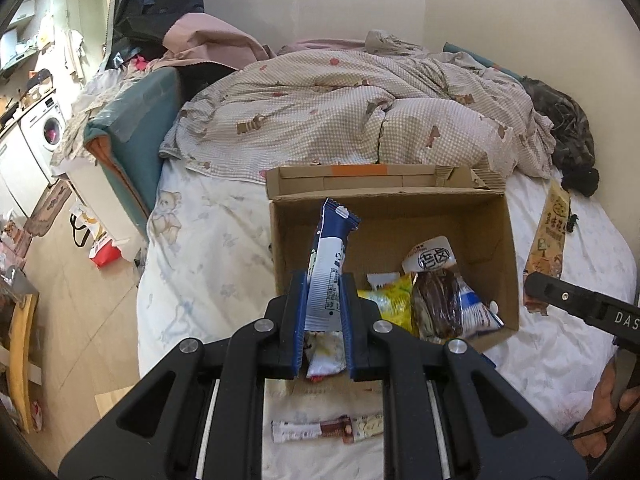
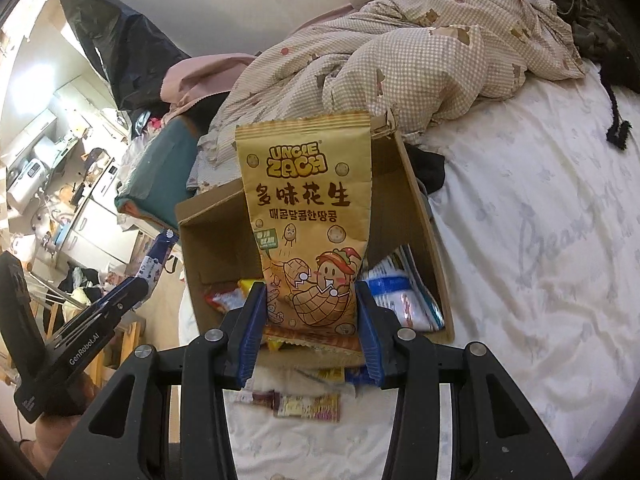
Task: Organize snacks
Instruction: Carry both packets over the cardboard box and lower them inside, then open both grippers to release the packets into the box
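Left wrist view: blue-and-white snack packet is clamped upright in the left gripper, at the near left edge of the cardboard box.
Box contents: several packets are seen lying inside.
Right wrist view: peanut bag is pinched low by the right gripper, over the box's near edge.
Bed: loose snack bar is left by the near edge.
Risk: tall bag could tip outside if released early.

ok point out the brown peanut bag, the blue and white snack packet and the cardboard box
brown peanut bag [image 2: 304,216], right wrist view, printed front
blue and white snack packet [image 1: 326,264], left wrist view, white middle
cardboard box [image 1: 472,220], left wrist view, inner wall
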`<state>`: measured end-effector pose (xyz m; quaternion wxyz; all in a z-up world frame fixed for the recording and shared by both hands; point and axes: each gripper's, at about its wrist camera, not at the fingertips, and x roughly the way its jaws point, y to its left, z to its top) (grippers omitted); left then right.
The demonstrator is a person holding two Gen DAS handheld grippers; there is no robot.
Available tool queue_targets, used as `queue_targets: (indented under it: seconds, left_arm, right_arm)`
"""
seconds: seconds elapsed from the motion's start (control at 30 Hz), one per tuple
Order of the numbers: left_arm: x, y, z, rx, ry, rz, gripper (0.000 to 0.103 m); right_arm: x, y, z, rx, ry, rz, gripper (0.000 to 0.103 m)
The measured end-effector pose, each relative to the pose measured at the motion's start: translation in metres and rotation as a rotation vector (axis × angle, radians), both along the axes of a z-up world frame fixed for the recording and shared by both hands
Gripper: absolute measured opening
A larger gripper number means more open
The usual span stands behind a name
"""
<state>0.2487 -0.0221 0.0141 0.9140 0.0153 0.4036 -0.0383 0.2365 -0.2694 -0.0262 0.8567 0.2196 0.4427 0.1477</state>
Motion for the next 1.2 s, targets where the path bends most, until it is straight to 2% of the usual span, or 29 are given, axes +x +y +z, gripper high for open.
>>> queue_targets:
  seconds: [0.33,0.67,0.93,1.03,1.07,1.1,1.13,1.17,1.2]
  left_arm:
    - [0.031,-0.024,-0.03,0.049,-0.014,-0.051,0.013]
    - [0.044,-0.018,-0.056,0.003,0.052,-0.07,0.013]
    - [0.045,-0.015,-0.058,-0.03,0.065,-0.065,0.013]
    - [0.047,-0.015,-0.057,-0.037,0.066,-0.053,0.016]
    - [0.047,-0.015,-0.058,-0.036,0.067,-0.051,0.017]
    - [0.047,-0.016,-0.059,-0.031,0.072,-0.048,0.02]
    - [0.048,-0.016,-0.061,-0.027,0.085,-0.045,0.032]
    - [0.048,-0.015,-0.062,-0.029,0.096,-0.041,0.047]
    - [0.048,-0.014,-0.062,-0.038,0.1,-0.035,0.054]
  right_arm:
    - [0.044,0.008,-0.033,-0.011,0.065,0.024,0.045]
    - [0.055,0.008,-0.056,0.022,0.135,0.031,0.045]
    - [0.061,0.016,-0.056,0.063,0.138,0.061,0.047]
    - [0.061,0.016,-0.055,0.11,0.133,0.055,0.048]
    - [0.059,0.014,-0.051,0.135,0.115,0.042,0.05]
    - [0.058,0.013,-0.048,0.141,0.101,0.034,0.066]
    - [0.056,0.011,-0.044,0.142,0.08,0.021,0.084]
    - [0.054,0.009,-0.039,0.14,0.051,0.006,0.089]
    - [0.052,0.007,-0.035,0.137,0.025,-0.001,0.09]
